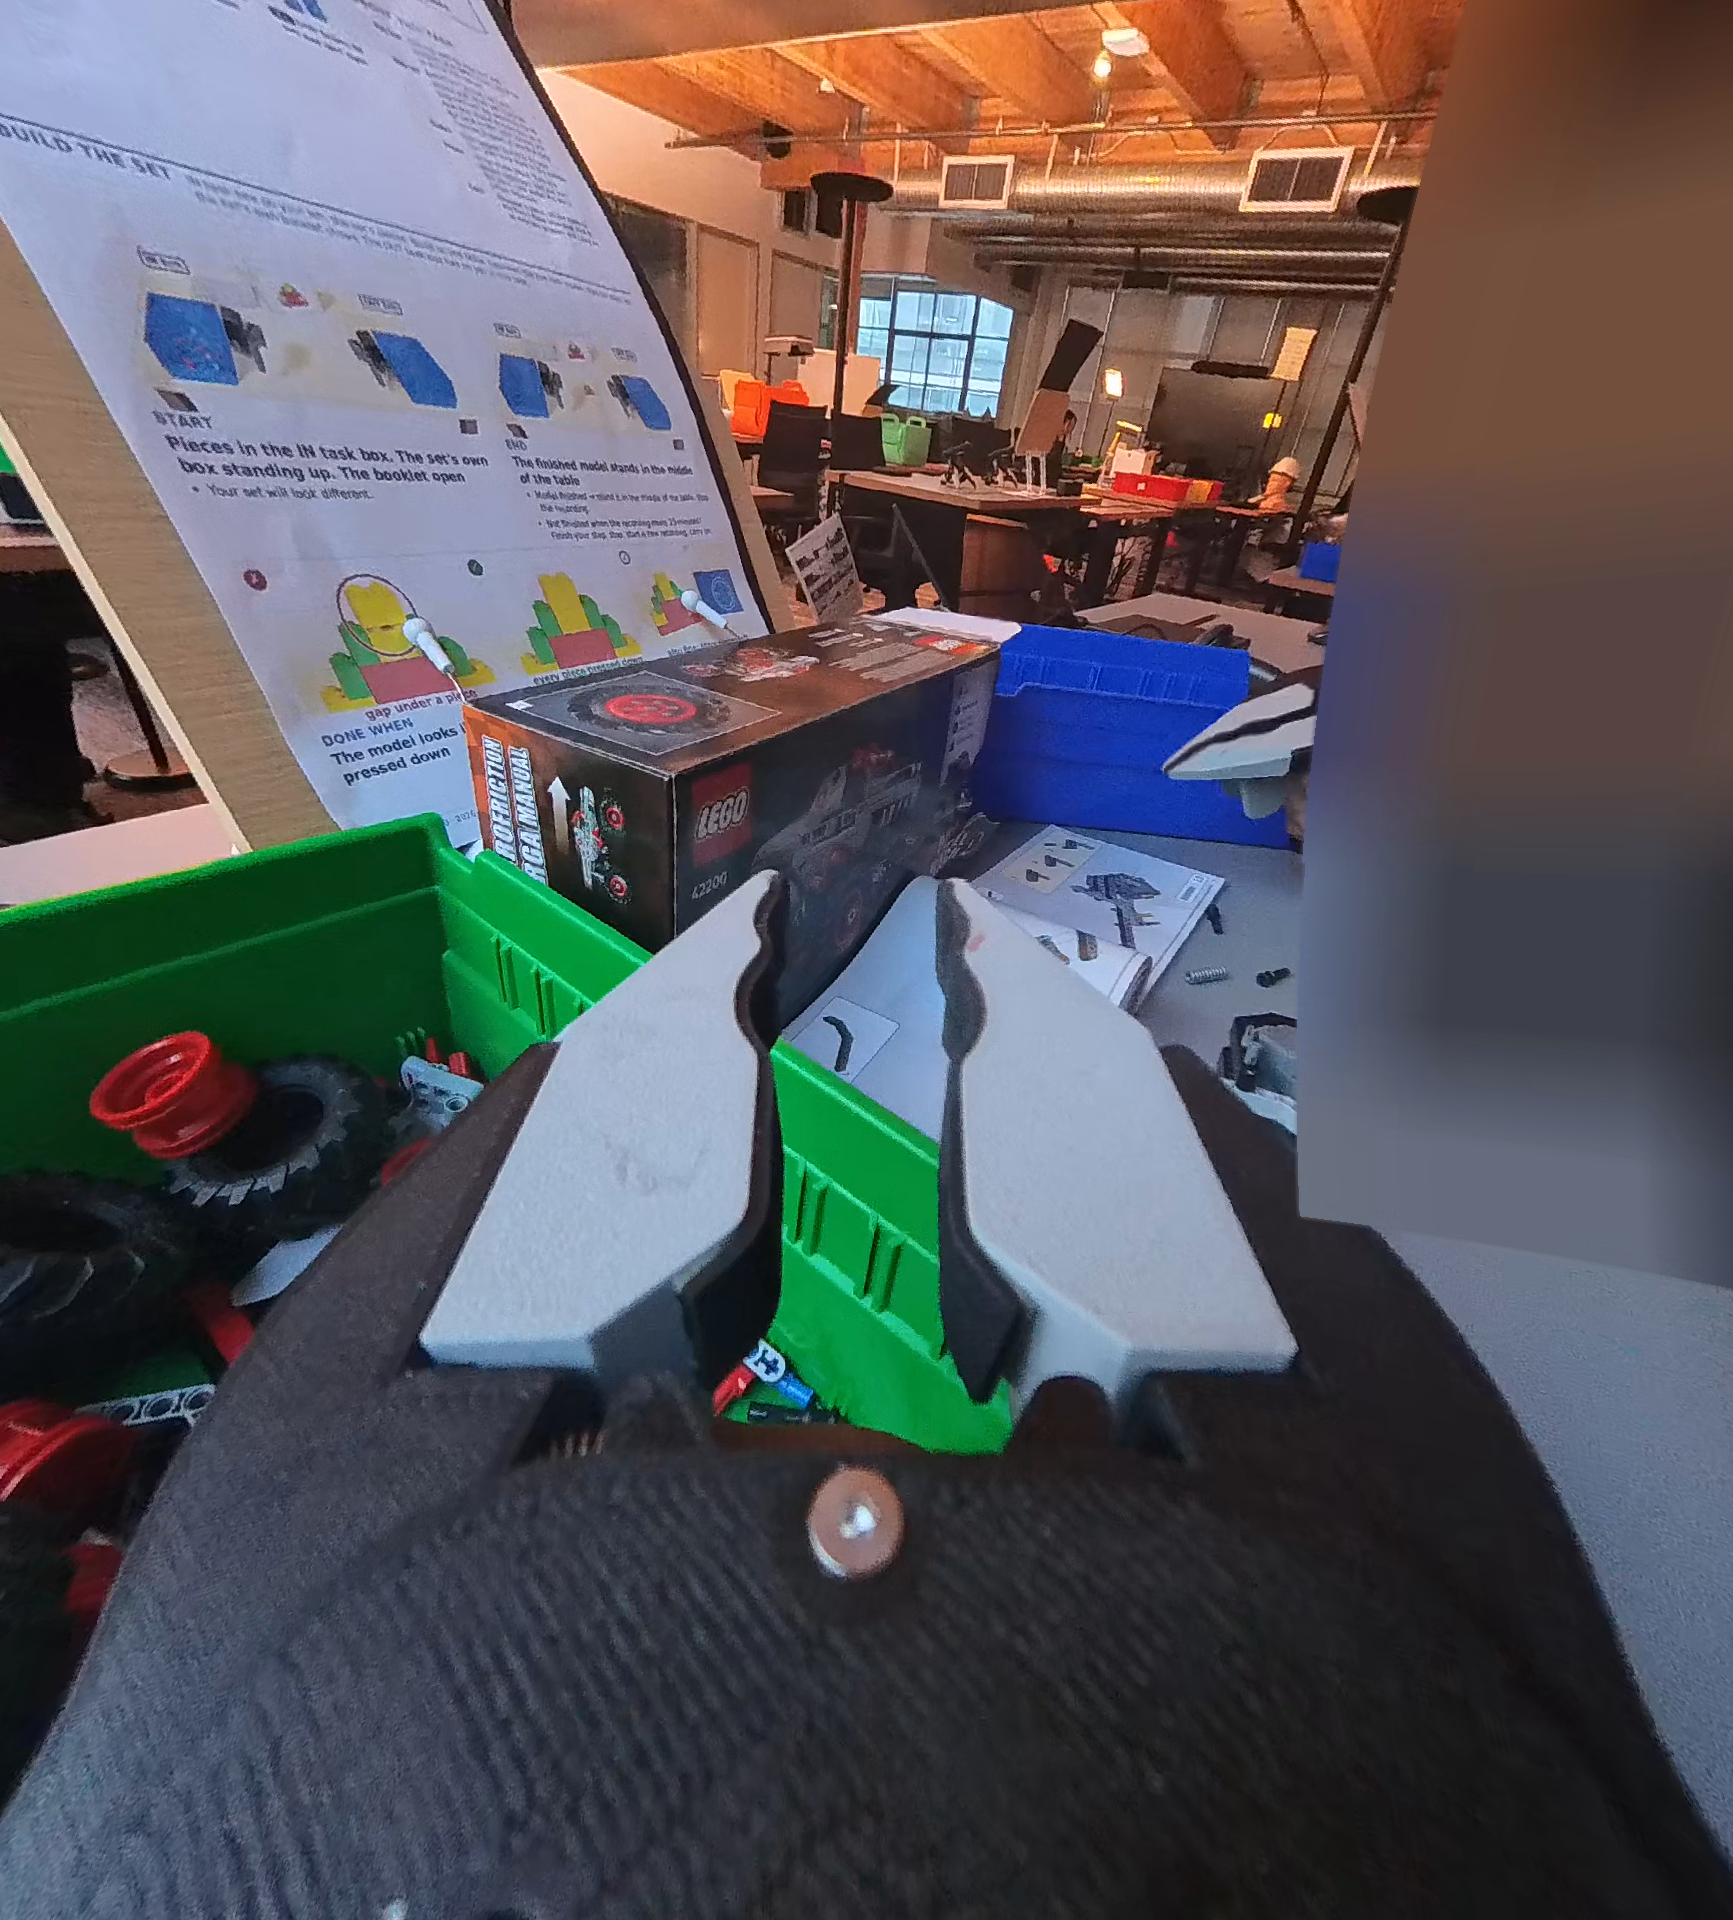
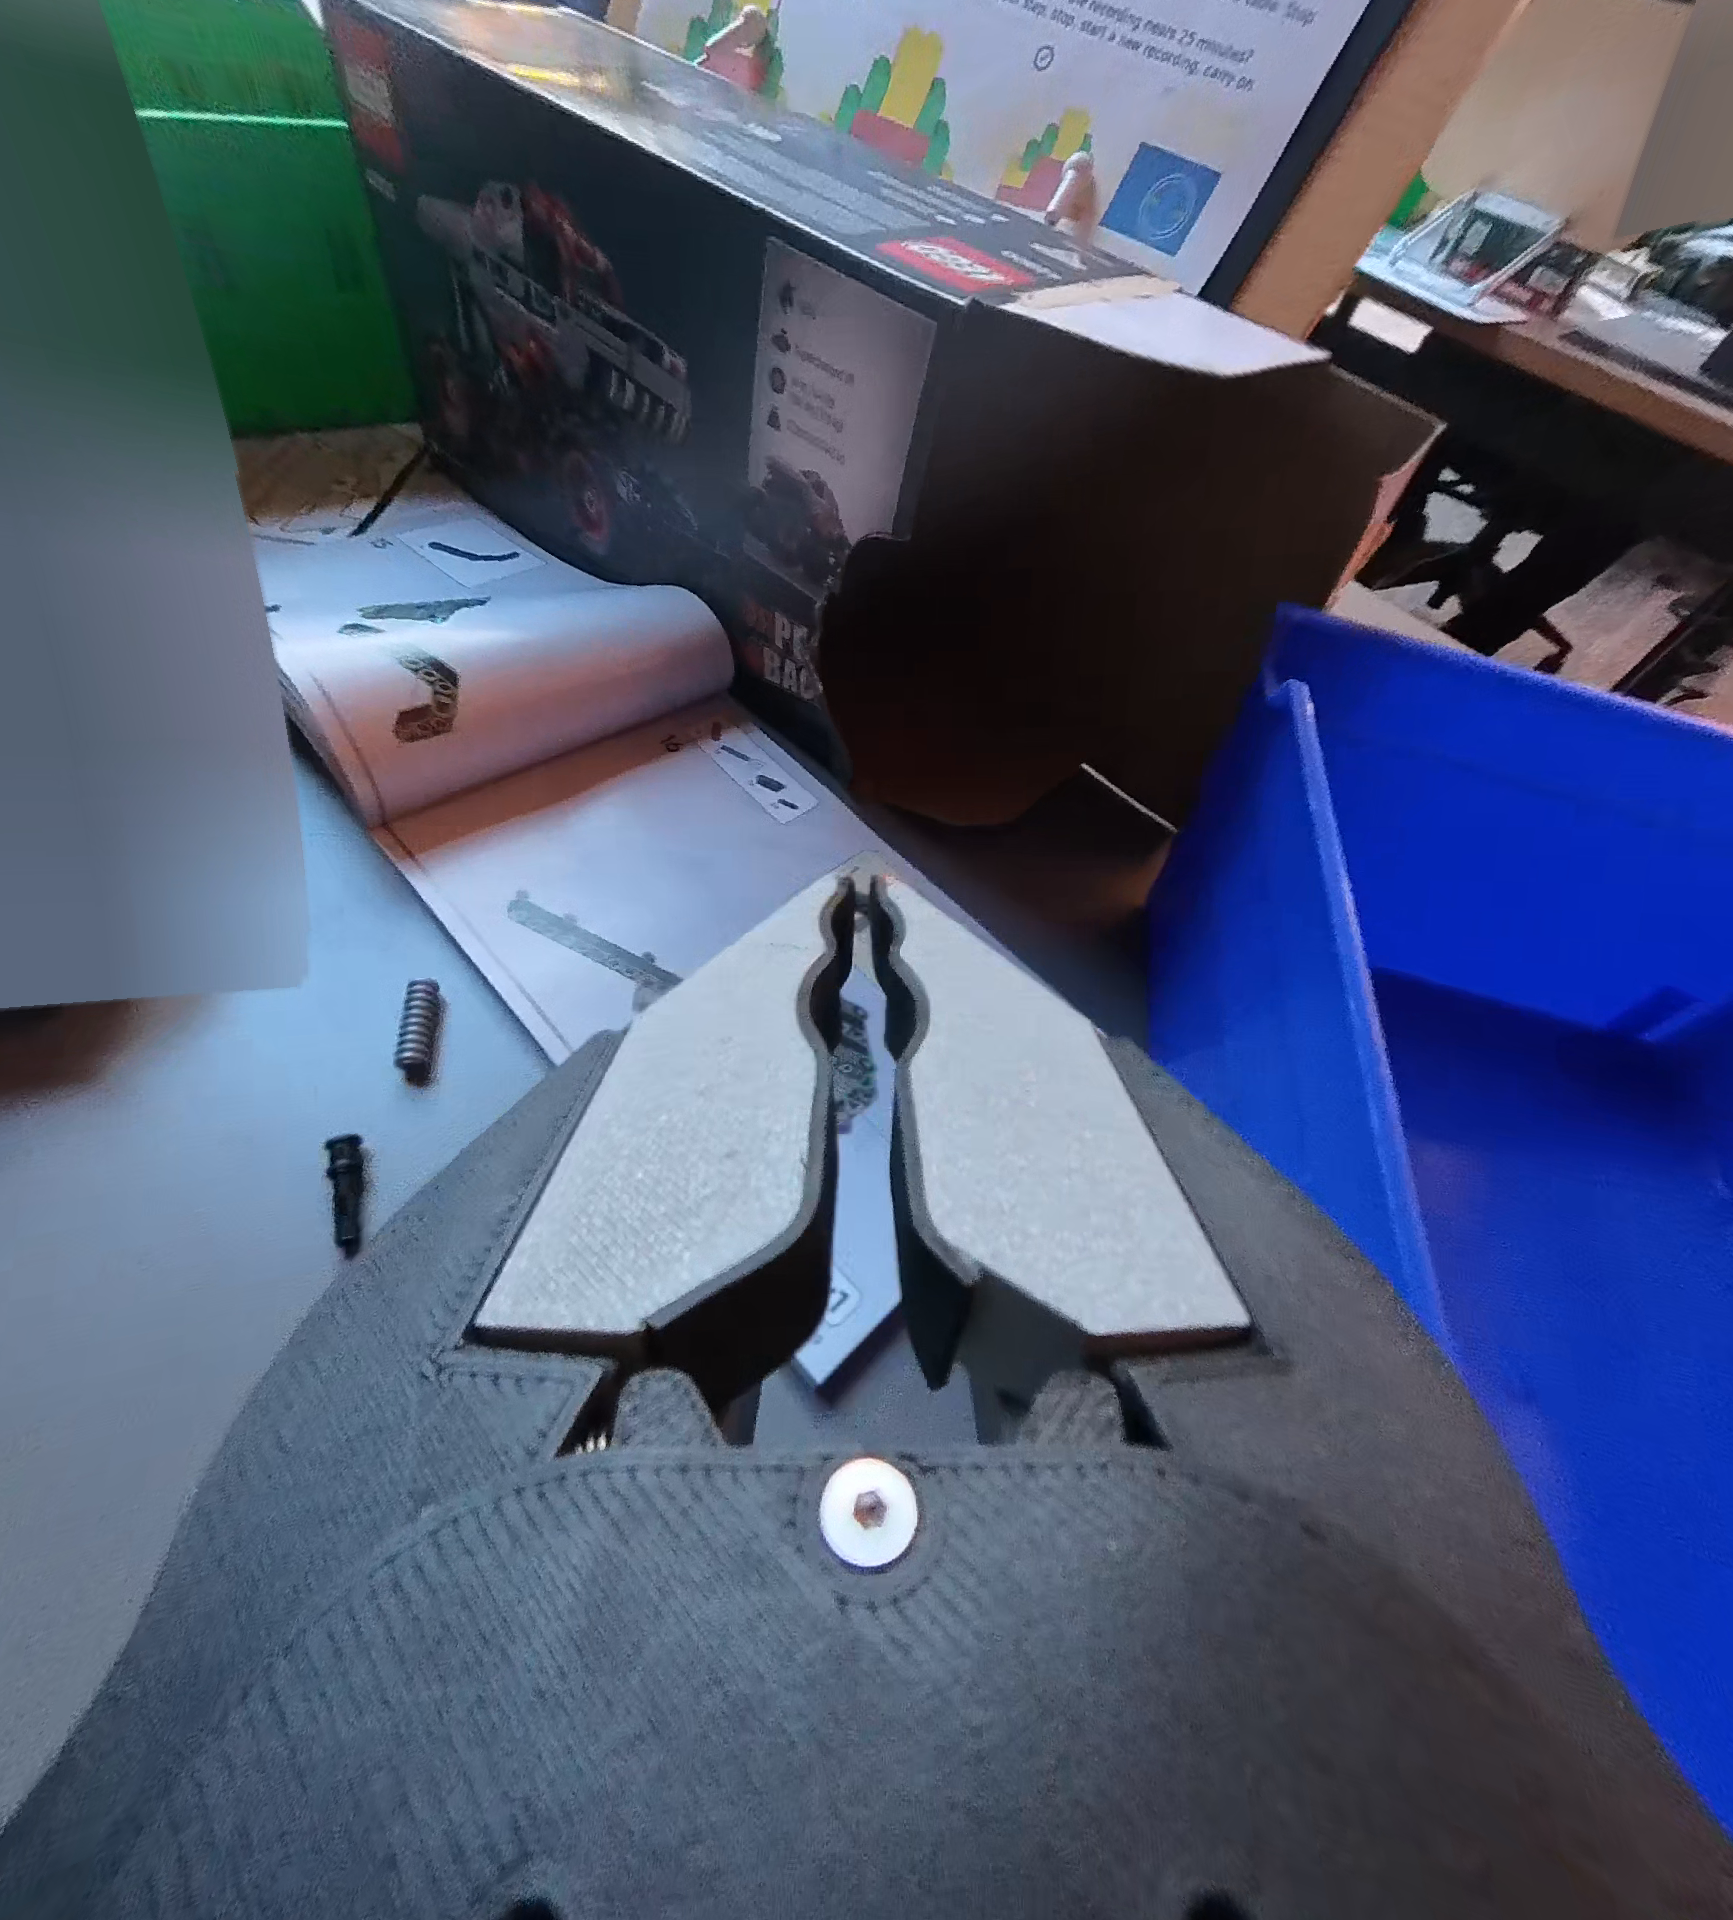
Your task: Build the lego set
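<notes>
Left claw: fingers parted by a clear gap, nothing between them. It hangs over the near right wall of the green bin, tips toward the set box.

Right claw: fingers drawn almost together, tips just apart; no piece visibly gripped. It sits low over the open instruction booklet, which lies flat on the worktop directly in front of the set box.

Counted in the green bin, to the left of the set box: two red wheel hubs, at least two black tyres, plus small mixed pieces too jumbled to count.

Loose on the worktop, in front of the set box and beside the booklet: one coil spring and one black pin, apart from each other.

One blue bin stands right of the set box. One printed task sheet on a board rises behind the set box.
</notes>
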`<action>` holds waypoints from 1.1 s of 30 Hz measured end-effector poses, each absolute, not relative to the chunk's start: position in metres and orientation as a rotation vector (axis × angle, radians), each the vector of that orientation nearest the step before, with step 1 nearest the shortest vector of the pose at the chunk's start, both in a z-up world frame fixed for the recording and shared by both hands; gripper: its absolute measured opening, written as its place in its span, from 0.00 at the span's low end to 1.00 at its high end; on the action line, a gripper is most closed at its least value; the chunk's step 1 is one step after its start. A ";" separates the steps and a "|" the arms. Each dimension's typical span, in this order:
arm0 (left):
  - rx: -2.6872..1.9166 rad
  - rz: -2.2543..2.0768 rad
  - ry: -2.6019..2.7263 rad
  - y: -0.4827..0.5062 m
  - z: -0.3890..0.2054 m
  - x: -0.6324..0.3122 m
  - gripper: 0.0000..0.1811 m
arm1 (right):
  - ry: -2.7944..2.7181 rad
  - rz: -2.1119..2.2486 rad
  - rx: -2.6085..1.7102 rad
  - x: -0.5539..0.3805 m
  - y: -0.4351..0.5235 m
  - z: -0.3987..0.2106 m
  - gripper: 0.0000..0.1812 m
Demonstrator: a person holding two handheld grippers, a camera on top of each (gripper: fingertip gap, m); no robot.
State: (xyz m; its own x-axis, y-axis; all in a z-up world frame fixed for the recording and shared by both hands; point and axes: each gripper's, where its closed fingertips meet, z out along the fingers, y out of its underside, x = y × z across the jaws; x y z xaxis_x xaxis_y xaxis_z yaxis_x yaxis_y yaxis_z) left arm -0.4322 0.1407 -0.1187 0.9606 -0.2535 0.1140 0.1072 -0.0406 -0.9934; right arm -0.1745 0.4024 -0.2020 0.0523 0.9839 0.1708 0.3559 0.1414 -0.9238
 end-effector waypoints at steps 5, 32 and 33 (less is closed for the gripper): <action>-1.594 -0.228 0.105 0.138 -0.113 -0.437 0.14 | -1.463 0.788 -1.328 -0.172 0.406 -0.199 0.00; -1.897 0.262 -0.345 0.100 -0.155 -0.557 0.00 | -1.412 0.538 -1.370 -0.190 0.401 -0.216 0.05; -1.884 0.278 -0.330 0.100 -0.152 -0.555 0.00 | -1.414 0.539 -1.369 -0.190 0.401 -0.216 0.05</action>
